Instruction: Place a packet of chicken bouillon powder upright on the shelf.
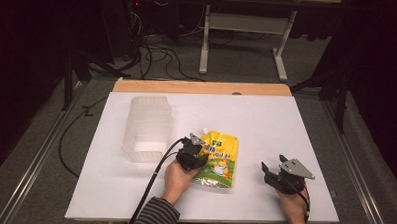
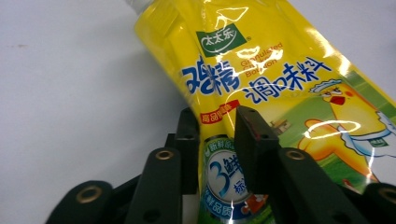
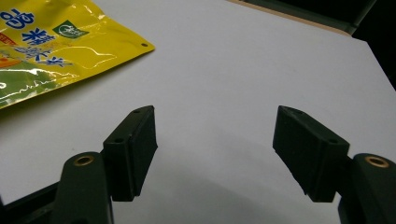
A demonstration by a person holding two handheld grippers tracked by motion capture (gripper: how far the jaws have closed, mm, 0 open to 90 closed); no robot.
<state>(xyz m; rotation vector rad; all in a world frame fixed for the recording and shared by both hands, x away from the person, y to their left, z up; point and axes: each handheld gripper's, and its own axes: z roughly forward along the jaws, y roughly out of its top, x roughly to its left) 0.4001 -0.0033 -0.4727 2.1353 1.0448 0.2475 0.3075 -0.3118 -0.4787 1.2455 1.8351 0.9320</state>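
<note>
Yellow seasoning pouch [image 1: 218, 160] lying flat just below centre of the high view on the white table [image 1: 266, 124], printed "Granulated Bouillon" with blue Chinese characters, a green logo and a cartoon chick. Left gripper [image 2: 217, 140]: jaws closed on the pouch's edge. Right gripper [image 3: 215, 149], lower right: jaws wide apart, holding nothing. Clear plastic container [image 1: 147, 127], centre left.
</note>
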